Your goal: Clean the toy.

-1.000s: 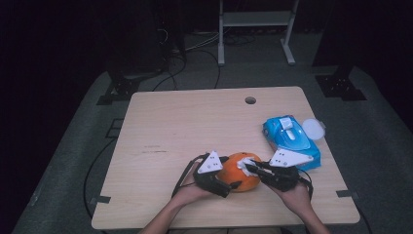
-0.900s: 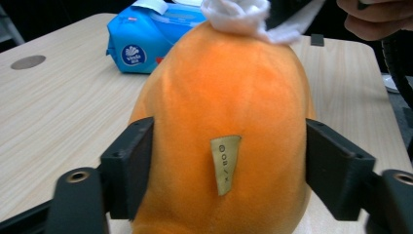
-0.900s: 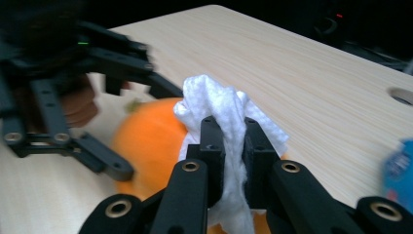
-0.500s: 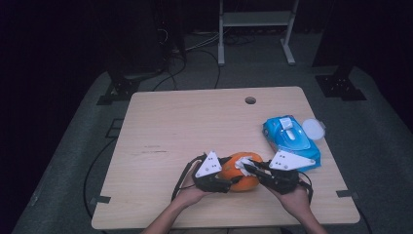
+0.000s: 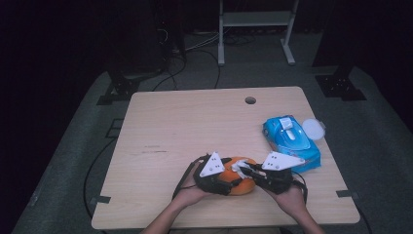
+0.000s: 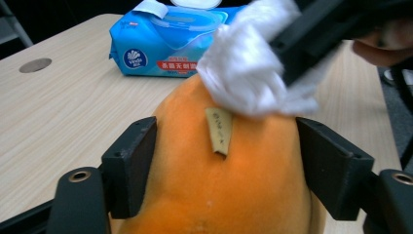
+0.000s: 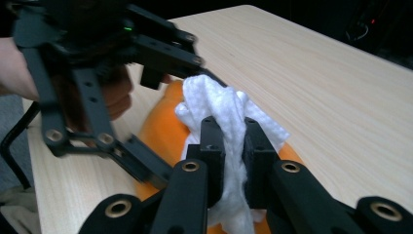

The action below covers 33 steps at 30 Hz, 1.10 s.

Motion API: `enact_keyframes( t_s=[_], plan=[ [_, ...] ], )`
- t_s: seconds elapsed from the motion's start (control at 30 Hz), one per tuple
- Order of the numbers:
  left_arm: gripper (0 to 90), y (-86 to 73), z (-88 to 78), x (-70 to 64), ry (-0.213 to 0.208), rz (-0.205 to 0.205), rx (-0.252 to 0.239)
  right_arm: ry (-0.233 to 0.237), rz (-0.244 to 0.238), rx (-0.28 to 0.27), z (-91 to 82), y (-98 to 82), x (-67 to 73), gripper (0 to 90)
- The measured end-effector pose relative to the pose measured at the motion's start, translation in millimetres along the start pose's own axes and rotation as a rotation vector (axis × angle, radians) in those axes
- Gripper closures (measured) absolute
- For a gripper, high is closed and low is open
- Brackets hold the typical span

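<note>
wooden table (image 5: 195, 126) | orange fruit (image 5: 242, 181) long axis left-right, lying flat

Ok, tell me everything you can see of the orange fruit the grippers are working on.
The orange fruit is smooth, matte and rounded, mango-like, with a small tan sticker on its upper skin. It lies on the wooden table near the front edge, left of the blue wipes pack. The left gripper has a jaw at each flank; its jaws have just been opening slightly. The right gripper, shut on a white wipe, presses that wipe onto the fruit's top.
</note>
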<state>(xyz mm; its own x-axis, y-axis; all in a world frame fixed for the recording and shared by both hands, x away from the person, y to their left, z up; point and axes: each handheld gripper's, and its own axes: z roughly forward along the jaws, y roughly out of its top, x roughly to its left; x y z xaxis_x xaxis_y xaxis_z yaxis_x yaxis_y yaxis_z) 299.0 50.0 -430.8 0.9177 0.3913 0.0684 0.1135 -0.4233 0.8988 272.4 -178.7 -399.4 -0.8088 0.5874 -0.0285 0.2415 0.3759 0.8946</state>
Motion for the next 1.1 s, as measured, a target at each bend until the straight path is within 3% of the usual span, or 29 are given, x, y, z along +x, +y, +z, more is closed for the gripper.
enact_keyframes(
  t_s=[0.03, 0.1, 0.17, 0.27, 0.37, 0.4, 0.53, 0.57, 0.67, 0.77, 0.83, 0.9, 0.93, 1.03, 1.1],
  plan=[
    [27.1, -0.5, -0.7, 1.0, 0.001, 0.002, 0.004, -0.005, 0.015, 0.004, -0.8, -2.0, -4.0, 81.1],
    [27.1, -1.0, 0.0, 1.7, 0.001, -0.012, -0.002, -0.072, 0.012, 0.029, -4.0, -7.5, -13.0, 81.1],
    [27.0, -0.5, 1.4, 0.9, 0.003, -0.007, -0.001, -0.093, 0.041, 0.029, -8.2, -11.5, -19.9, 81.1],
    [26.4, -0.7, 4.0, -1.5, 0.004, -0.004, -0.003, -0.041, 0.055, -0.002, -7.8, -7.6, -12.2, 81.0],
    [21.4, -1.4, 4.7, -5.2, 0.006, 0.026, 0.005, -0.027, -0.014, 0.008, -0.3, -1.2, 1.7, 80.9],
    [20.0, -0.9, 2.5, -3.3, -0.009, 0.018, 0.001, -0.024, -0.017, 0.016, 0.6, -1.4, 2.2, 81.0],
    [12.9, -2.0, -5.6, 8.4, -0.029, -0.033, -0.034, -0.040, 0.009, 0.018, -3.3, -8.7, -9.6, 81.0],
    [12.7, -4.0, -4.7, 10.5, -0.040, -0.050, -0.026, -0.050, 0.015, 0.020, -4.9, -10.5, -12.6, 81.0],
    [17.5, -7.8, -0.2, 8.2, -0.030, -0.050, -0.014, -0.049, 0.060, 0.020, -8.1, -16.1, -24.1, 81.0],
    [23.0, -6.2, 3.8, 4.3, 0.006, -0.057, -0.002, -0.056, 0.071, 0.015, -8.5, -14.9, -21.7, 81.0],
    [23.6, -6.5, 6.0, 1.3, 0.004, -0.063, -0.002, -0.031, 0.071, 0.000, -8.4, -9.3, -14.5, 81.0],
    [22.5, -6.0, 4.9, -0.5, 0.002, -0.043, 0.007, -0.018, 0.038, 0.001, -6.0, -5.1, -7.6, 81.0],
    [21.9, -6.1, 3.6, 0.3, -0.012, -0.040, 0.002, -0.023, 0.021, 0.008, -5.1, -4.5, -6.0, 81.0],
    [19.2, -6.2, -4.4, 8.7, -0.073, -0.051, -0.031, -0.023, 0.040, 0.023, -6.3, -8.2, -12.3, 81.1],
    [15.5, -6.1, -5.2, 13.6, -0.058, -0.084, -0.029, -0.029, 0.057, 0.019, -8.6, -11.7, -16.8, 81.1]
  ],
)
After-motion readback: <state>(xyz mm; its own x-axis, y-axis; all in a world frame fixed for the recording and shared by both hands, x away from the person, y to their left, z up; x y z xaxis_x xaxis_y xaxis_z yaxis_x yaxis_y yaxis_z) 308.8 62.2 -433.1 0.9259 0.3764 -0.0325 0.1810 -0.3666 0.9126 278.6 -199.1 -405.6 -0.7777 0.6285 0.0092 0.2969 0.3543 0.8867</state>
